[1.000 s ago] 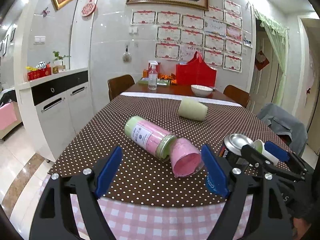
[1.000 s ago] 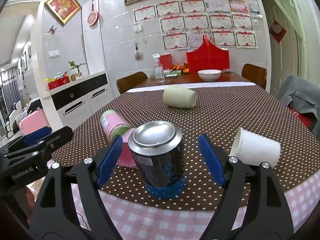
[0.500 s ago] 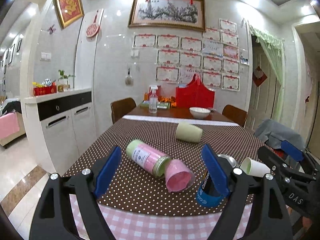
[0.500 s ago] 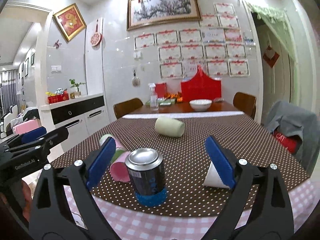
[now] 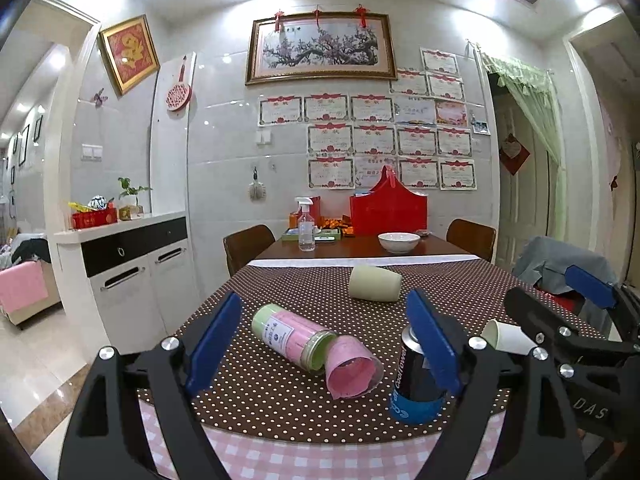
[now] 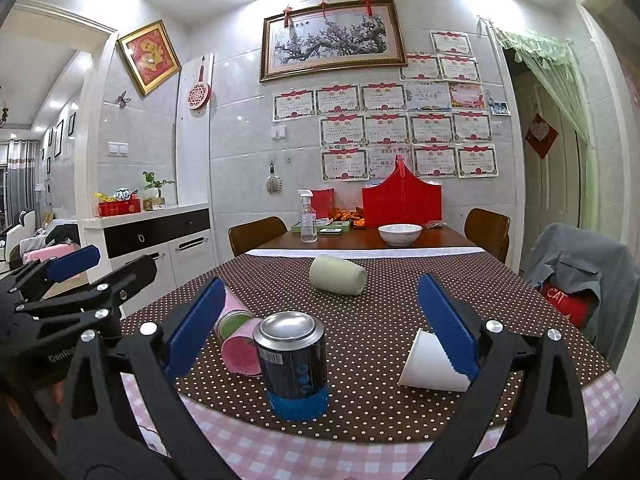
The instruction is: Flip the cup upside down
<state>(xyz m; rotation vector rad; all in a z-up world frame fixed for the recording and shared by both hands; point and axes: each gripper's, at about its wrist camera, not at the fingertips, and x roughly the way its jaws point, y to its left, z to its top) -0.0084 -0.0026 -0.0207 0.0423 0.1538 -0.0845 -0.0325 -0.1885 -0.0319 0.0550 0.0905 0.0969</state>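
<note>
A pink cup [image 5: 352, 368] lies on its side on the dotted tablecloth, mouth toward me, touching a pink jar [image 5: 294, 334]; it also shows in the right wrist view [image 6: 240, 350]. A white paper cup [image 6: 432, 364] lies on its side at the right, seen too in the left wrist view [image 5: 506, 338]. A pale green cup [image 5: 374, 288] lies on its side farther back. My left gripper [image 5: 324, 346] is open and empty, held back from the table's near edge. My right gripper [image 6: 320, 334] is open and empty, beside it.
A dark can [image 6: 294, 364] with a blue base stands upright near the front edge. Far back are a white bowl [image 6: 400, 234], a spray bottle [image 6: 308, 218] and a red box [image 6: 402, 202]. Chairs stand around the table; a grey jacket [image 6: 580, 280] hangs at right.
Both grippers have pulled back and risen away from the table, so the cups and can look smaller and farther. Both stayed open. Nothing on the table moved.
</note>
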